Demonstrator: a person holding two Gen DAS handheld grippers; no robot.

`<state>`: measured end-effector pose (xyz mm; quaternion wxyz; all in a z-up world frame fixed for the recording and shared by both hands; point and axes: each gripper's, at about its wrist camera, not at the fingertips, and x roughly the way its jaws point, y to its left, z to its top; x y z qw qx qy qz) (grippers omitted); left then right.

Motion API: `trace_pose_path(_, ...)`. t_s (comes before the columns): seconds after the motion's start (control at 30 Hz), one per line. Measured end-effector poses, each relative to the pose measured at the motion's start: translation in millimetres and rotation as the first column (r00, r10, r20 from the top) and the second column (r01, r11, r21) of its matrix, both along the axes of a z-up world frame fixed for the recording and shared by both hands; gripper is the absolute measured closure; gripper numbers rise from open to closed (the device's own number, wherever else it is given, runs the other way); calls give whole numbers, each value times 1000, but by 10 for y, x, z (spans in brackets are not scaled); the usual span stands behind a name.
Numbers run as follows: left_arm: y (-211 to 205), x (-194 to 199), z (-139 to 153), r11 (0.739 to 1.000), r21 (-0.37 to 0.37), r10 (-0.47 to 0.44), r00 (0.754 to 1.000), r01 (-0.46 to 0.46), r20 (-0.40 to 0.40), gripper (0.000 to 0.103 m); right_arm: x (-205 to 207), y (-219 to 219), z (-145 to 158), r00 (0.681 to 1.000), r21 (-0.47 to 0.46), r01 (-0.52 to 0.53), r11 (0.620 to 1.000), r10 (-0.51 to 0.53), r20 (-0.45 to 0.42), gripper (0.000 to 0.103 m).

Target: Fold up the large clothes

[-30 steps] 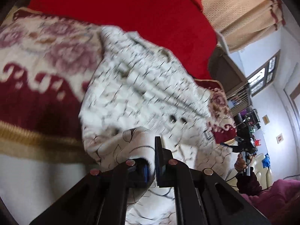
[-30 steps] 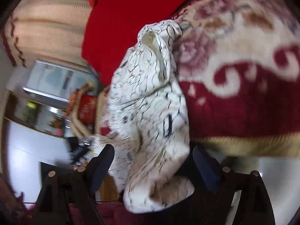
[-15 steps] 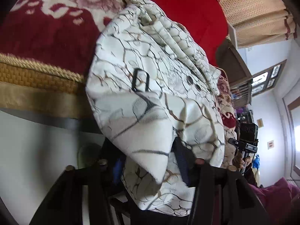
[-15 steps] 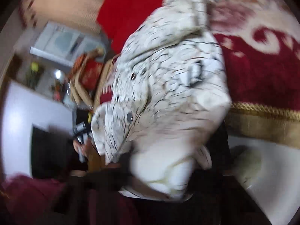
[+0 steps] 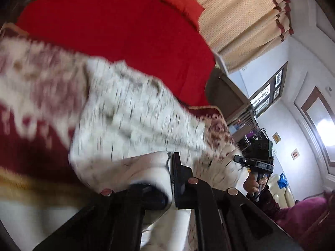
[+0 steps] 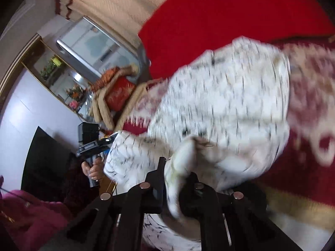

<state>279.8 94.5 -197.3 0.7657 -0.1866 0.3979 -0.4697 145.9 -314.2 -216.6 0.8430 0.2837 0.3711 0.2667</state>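
A white garment (image 5: 136, 121) with dark crackle lines lies on a maroon and cream floral blanket (image 5: 31, 104), blurred by motion. My left gripper (image 5: 167, 179) is closing its jaws, and they pinch a fold of the garment's near edge. In the right wrist view the same garment (image 6: 226, 104) bunches up toward my right gripper (image 6: 175, 175), whose jaws are closing and squeeze a thick fold. Each view shows the other gripper off to the side: the right gripper (image 5: 253, 163) and the left gripper (image 6: 92, 144), each in a person's hand. The garment's edge stretches between the two.
A red sheet (image 5: 115, 31) covers the bed beyond the blanket. Beige curtains (image 5: 240, 21) hang behind it. A magenta cloth (image 5: 303, 211) lies low on the person's side. A red cushion (image 6: 119, 92) and shelves stand past the bed's end.
Half a second ago both sets of jaws stood apart around the garment's hanging edge. Both now pinch it and have risen, pulling the fabric up and across the bed.
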Motion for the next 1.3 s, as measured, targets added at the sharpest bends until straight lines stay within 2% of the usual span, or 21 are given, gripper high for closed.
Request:
trace_pose_path(0.2,-395,286,309,993,86,-83,994,77,71,98,449,-373,389,996,9,74,997,-74,54,96)
trace_pose_path(0.3,-454,207,118,982,156,-117,992,109,46,98,517,-413,271,998,-78,38,996,-42,-49,96)
trace_pose_path(0.4,-406,68,-135,971,210,-121,993,119,-2,98,353,-543,-11,985,-27,10,1000,-14,-174,95)
trace_pose_path(0.5,-276,-79,-332,965,235,-107,993,116,-50,98,17,-809,-233,978,27,89,996,-82,-194,89)
trace_pose_path(0.53,-254,-121,-378,964,241,-102,993,113,-60,98,-104,-894,-314,971,33,123,992,-114,-209,66)
trace_pose_path(0.57,-228,-156,-426,962,254,-89,993,105,-72,97,-186,-949,-382,965,37,146,989,-134,-227,26)
trace_pose_path(0.6,-213,-177,-489,958,271,-77,993,99,-90,91,-326,-1023,-501,951,57,191,980,-170,-257,11)
trace_pose_path(0.63,-202,-205,-551,954,285,-69,992,97,-108,83,-417,-1063,-571,944,83,225,971,-197,-264,7)
trace_pose_path(0.67,-182,-223,-622,950,299,-59,990,94,-126,79,-492,-1092,-652,943,123,239,963,-200,-266,7)
trace_pose_path(0.73,-177,-244,-828,938,333,-35,982,96,-185,55,-599,-1098,-828,943,178,237,955,-182,-279,7)
trace_pose_path(0.77,-188,-258,-931,931,351,-29,977,104,-213,37,-598,-1068,-913,941,184,231,955,-172,-291,7)
trace_pose_path(0.8,-190,-278,-1011,926,361,-25,974,108,-227,32,-590,-1006,-1000,939,188,219,957,-154,-308,7)
trace_pose_path(0.9,-207,-350,-1275,929,348,-20,955,126,-295,32,-530,-792,-1182,940,234,178,956,-95,-327,11)
trace_pose_path(0.93,-202,-371,-1315,935,332,-19,951,126,-308,32,-490,-680,-1230,940,241,153,958,-66,-334,27)
trace_pose_path(0.97,-198,-406,-1336,942,310,-24,950,126,-312,43,-440,-558,-1255,938,222,119,968,-37,-344,51)
trace_pose_path(1.0,-199,-450,-1332,949,284,-41,949,134,-312,60,-407,-465,-1264,938,211,95,973,-17,-345,64)
trace_pose_path(1.03,-202,-487,-1315,951,275,-53,951,141,-304,65,-387,-338,-1242,941,202,58,978,14,-339,72)
trace_pose_path(1.1,-222,-587,-1246,946,287,-72,962,149,-264,80,-366,-163,-1146,945,159,1,987,51,-323,79)
trace_pose_path(1.17,-233,-628,-1152,950,278,-74,966,144,-249,88,-390,1,-960,956,125,-56,991,89,-280,85)
trace_pose_path(1.23,-239,-624,-978,966,217,-92,970,142,-224,92,-387,68,-810,966,160,-69,985,106,-235,87)
trace_pose_path(1.3,-257,-597,-688,977,171,-101,984,126,-144,92,-333,148,-659,974,157,-85,984,116,-196,88)
